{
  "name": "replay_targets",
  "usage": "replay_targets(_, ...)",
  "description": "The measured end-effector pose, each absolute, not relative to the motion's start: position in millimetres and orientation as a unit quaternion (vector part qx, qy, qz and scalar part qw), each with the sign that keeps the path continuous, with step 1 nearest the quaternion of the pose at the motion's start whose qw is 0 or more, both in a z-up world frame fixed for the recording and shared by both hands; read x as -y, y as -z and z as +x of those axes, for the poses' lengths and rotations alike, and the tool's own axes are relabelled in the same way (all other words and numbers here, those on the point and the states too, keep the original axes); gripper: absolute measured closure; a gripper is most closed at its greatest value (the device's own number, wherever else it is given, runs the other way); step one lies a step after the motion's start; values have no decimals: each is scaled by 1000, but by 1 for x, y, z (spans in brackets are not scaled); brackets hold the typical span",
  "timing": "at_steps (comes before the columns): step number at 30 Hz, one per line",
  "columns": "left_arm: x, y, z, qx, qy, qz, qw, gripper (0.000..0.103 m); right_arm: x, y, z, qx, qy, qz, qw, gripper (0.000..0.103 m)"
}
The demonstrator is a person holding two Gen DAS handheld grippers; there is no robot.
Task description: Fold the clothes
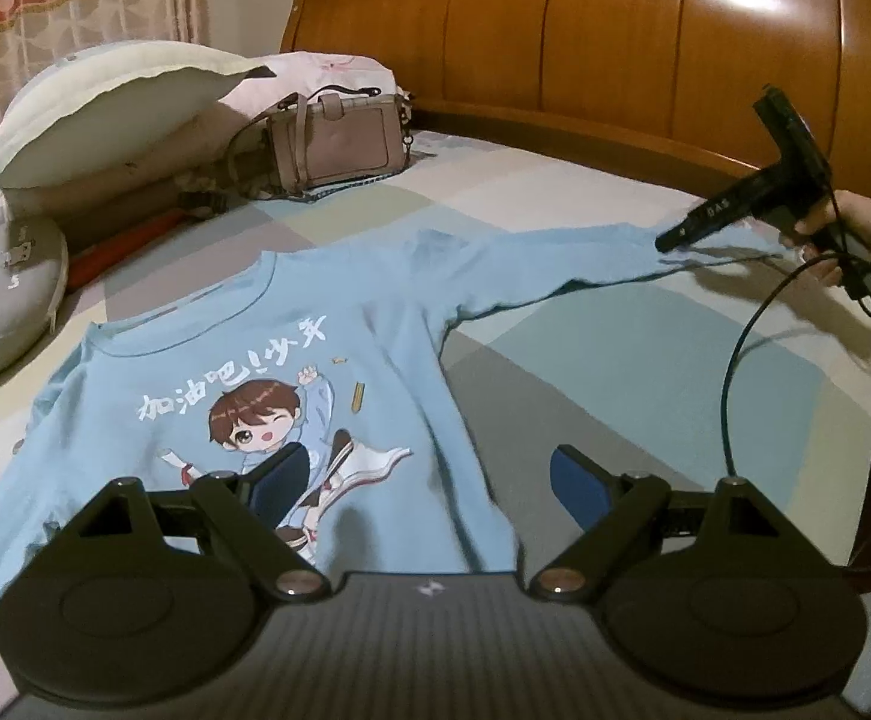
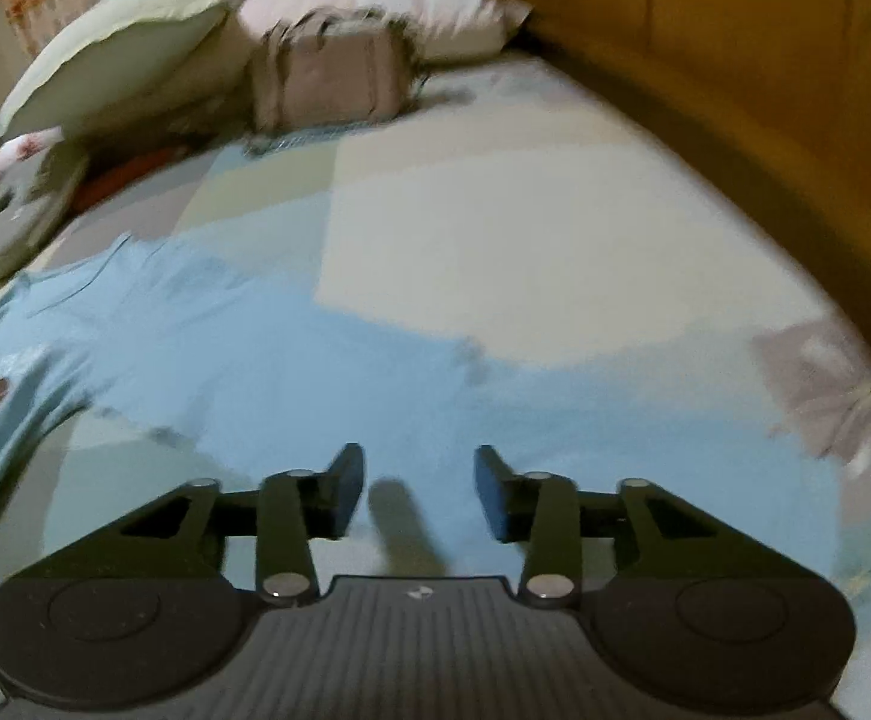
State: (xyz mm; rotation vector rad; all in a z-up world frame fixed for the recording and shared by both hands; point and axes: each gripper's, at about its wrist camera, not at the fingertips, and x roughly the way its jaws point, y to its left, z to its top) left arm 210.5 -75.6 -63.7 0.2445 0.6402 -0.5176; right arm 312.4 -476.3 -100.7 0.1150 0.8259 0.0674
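A light blue long-sleeved shirt with a cartoon boy print lies face up on the bed, one sleeve stretched out to the right. My left gripper hovers open over the shirt's lower hem, nothing between its fingers. In the same view my right gripper, held by a hand, points down at the cuff end of that sleeve. The blurred right wrist view shows the right gripper open just above the blue sleeve, holding nothing.
A beige handbag and pillows sit at the head of the bed, by the wooden headboard. A grey cushion and a red object lie left of the shirt. A black cable hangs from the right gripper.
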Motion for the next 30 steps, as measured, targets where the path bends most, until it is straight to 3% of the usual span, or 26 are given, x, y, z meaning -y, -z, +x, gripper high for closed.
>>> replay_targets(6,88,62,208,-311,257,121,907,15,475,102,348,-370,-20,1,929,55)
replay_targets(12,93,65,211,-317,255,128,904,15,476,122,363,-389,-47,-64,918,59)
replay_targets(14,94,67,213,-320,253,127,904,15,477,126,359,-384,-59,-70,919,66)
replay_targets(16,95,69,214,-322,254,128,903,15,474,128,352,-376,-56,-80,921,90)
replay_targets(19,97,69,213,-319,256,131,903,15,474,129,355,-368,-4,-90,925,101)
replay_targets(24,93,62,209,-312,261,135,904,15,489,115,357,-357,47,-15,933,94)
replay_targets(30,89,57,231,-329,283,113,894,15,427,107,358,-359,-66,-26,931,71)
